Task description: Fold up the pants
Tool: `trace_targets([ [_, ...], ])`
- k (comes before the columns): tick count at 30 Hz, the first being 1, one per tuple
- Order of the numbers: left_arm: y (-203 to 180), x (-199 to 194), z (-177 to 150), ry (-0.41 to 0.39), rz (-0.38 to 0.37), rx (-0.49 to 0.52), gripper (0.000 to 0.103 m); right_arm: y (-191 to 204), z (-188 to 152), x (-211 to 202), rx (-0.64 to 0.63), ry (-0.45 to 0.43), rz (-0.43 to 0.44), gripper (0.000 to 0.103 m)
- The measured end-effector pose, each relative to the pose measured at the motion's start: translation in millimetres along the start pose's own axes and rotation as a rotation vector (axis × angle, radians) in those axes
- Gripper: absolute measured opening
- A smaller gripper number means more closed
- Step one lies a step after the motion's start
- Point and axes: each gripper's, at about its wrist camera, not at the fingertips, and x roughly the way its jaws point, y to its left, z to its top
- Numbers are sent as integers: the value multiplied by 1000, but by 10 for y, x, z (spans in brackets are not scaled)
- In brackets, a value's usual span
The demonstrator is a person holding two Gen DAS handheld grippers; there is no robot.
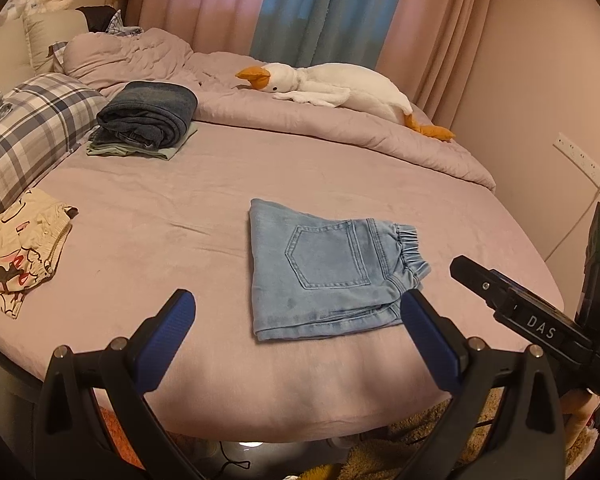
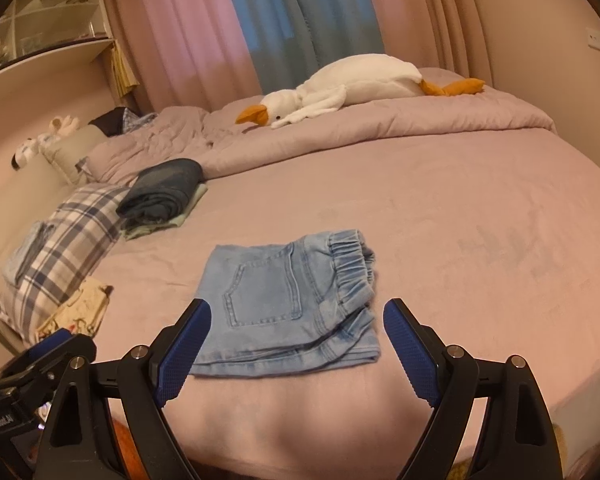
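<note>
Light blue denim pants (image 1: pixel 324 272) lie folded into a compact rectangle on the pink bed sheet (image 1: pixel 172 216), back pocket up, elastic waistband to the right. My left gripper (image 1: pixel 296 300) hovers open just in front of them near the bed's front edge, holding nothing. In the right wrist view the same pants (image 2: pixel 288 304) lie just beyond my right gripper (image 2: pixel 296 312), which is open and empty too. The right gripper's black body (image 1: pixel 540 320) shows at the right of the left wrist view, and the left gripper's body (image 2: pixel 32 368) at the lower left of the right wrist view.
A stack of folded dark jeans on green clothes (image 1: pixel 148 120) sits at the back left. A plaid pillow (image 1: pixel 28 128) and a cartoon-print garment (image 1: pixel 20 256) lie at the left. A plush goose (image 1: pixel 340 88) rests on the bunched quilt (image 1: pixel 340 128). Curtains hang behind the bed.
</note>
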Motion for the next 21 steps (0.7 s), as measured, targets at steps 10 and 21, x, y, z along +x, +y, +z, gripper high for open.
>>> trace_targets([
  [10, -81, -64, -36, -17, 30, 33, 102, -26, -30, -37, 5, -4, 1, 88],
  [21, -102, -103, -44, -25, 62, 37, 102, -9, -42, -45, 10, 2, -9, 88],
])
